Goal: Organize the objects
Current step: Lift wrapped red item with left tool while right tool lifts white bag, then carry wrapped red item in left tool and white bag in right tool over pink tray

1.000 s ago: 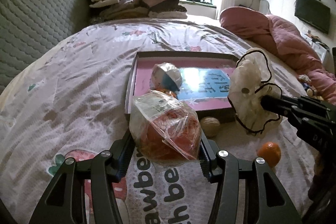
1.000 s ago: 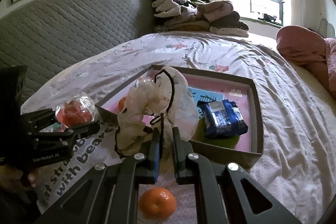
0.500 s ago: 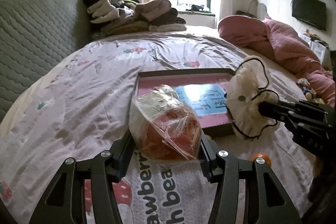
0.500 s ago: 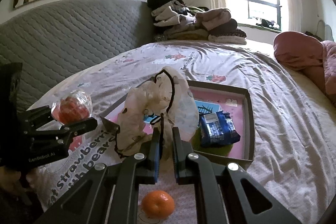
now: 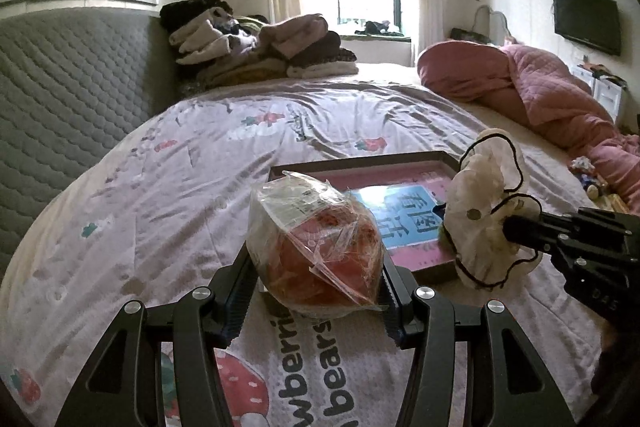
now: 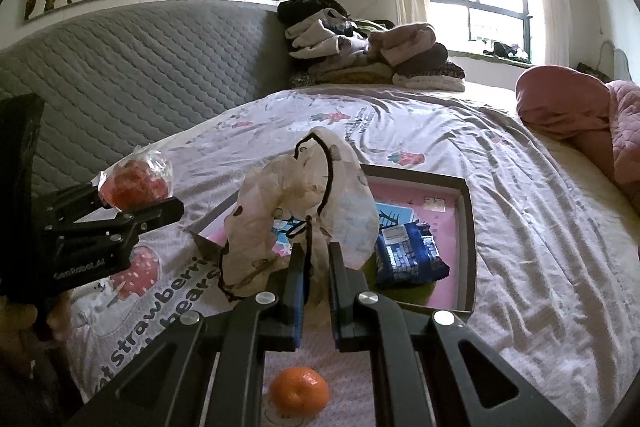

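My left gripper (image 5: 316, 291) is shut on a clear plastic bag of orange-red food (image 5: 316, 247) and holds it above the bed, near the front left corner of the box. It also shows in the right wrist view (image 6: 134, 183). My right gripper (image 6: 316, 267) is shut on a cream frilly cloth with black trim (image 6: 296, 203), held up above the near edge of the box; the cloth also shows in the left wrist view (image 5: 486, 211). A shallow dark box with a pink lining (image 6: 470, 227) lies on the bed and holds a blue packet (image 6: 408, 255).
An orange mandarin (image 6: 299, 391) lies on the white strawberry-print mat (image 6: 160, 311) below my right gripper. The bedsheet (image 5: 180, 187) is wide around the box. Folded clothes (image 5: 256, 47) are stacked at the headboard. A pink quilt (image 5: 532, 91) lies at the right.
Both grippers have risen and pulled back from the box with their loads still held. The box looks smaller and farther away, and the mandarin has dropped out of the left wrist view.
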### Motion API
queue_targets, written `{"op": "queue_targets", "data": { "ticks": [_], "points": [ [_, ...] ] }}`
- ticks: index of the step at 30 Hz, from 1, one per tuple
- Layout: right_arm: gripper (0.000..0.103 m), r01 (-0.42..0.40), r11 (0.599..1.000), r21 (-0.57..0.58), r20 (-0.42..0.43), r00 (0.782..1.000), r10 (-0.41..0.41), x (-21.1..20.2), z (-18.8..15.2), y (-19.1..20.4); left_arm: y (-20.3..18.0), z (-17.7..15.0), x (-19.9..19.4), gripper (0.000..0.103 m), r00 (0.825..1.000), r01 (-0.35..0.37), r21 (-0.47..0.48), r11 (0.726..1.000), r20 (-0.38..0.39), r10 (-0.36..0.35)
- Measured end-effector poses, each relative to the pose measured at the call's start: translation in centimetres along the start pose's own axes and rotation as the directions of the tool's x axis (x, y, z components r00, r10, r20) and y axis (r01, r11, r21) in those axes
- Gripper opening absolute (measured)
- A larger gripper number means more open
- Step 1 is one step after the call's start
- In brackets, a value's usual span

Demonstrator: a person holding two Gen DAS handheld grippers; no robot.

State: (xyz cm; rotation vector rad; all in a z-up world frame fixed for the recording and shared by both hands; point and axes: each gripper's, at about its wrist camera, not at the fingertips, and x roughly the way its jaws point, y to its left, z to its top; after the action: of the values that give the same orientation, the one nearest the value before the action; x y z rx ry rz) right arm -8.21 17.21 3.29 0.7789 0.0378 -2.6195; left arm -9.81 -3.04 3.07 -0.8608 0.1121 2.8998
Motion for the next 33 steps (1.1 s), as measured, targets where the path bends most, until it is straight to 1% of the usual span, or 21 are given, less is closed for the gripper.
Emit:
{"op": "queue_targets", "data": {
  "ticks": [14, 21, 33],
  "points": [
    [0.010, 0.040, 0.999, 0.009, 0.057, 0.998, -0.041, -1.2, 1.8, -1.2, 0.6, 2.4, 0.5, 0.056, 0.999, 0.002, 0.019, 1.000, 0.037, -0.002],
    [0.010, 0.061, 0.998, -0.018, 0.093, 0.994, -0.059, -1.8, 3.4, -1.6, 0.9, 4.1, 1.3, 0.056, 0.998, -0.008, 0.026, 1.000, 0.063, 0.007],
    [0.010, 0.073, 0.997, -0.027, 0.129, 0.989, -0.069, -1.3, 5.6, -2.6, 0.7, 5.7, 2.7, 0.056, 0.997, 0.003, 0.030, 1.000, 0.081, -0.006]
  ]
}}
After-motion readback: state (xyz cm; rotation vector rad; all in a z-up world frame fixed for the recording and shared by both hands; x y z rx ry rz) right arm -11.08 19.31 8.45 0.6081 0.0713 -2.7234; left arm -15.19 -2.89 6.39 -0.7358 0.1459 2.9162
